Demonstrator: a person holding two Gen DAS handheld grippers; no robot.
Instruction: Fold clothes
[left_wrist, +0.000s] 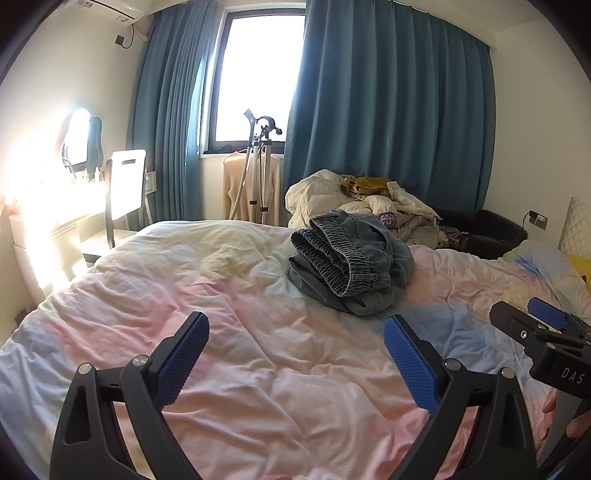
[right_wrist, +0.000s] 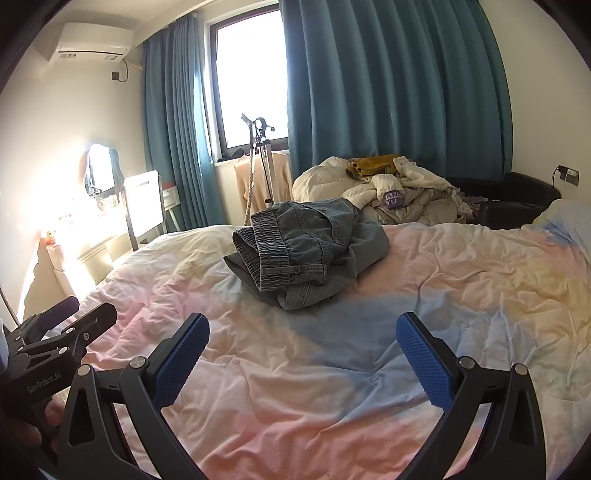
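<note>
A pair of grey-blue denim jeans (left_wrist: 351, 262) lies bunched in a loose heap, elastic waistband on top, on the pastel duvet (left_wrist: 229, 280); the right wrist view shows the jeans (right_wrist: 306, 251) too. My left gripper (left_wrist: 295, 332) hovers open over the duvet, well short of the jeans, nothing between its blue pads. My right gripper (right_wrist: 303, 336) is open too, also short of the heap and empty. In the left wrist view the right gripper (left_wrist: 532, 321) shows at the right edge, and in the right wrist view the left gripper (right_wrist: 70, 321) shows at the left edge.
A pile of cream and mustard clothes (left_wrist: 362, 203) lies behind the bed under blue curtains (left_wrist: 388, 110). A garment steamer stand (left_wrist: 258, 166) with a beige top stands by the window. A chair (left_wrist: 125, 188) and dresser sit left, a dark armchair (left_wrist: 491, 232) right.
</note>
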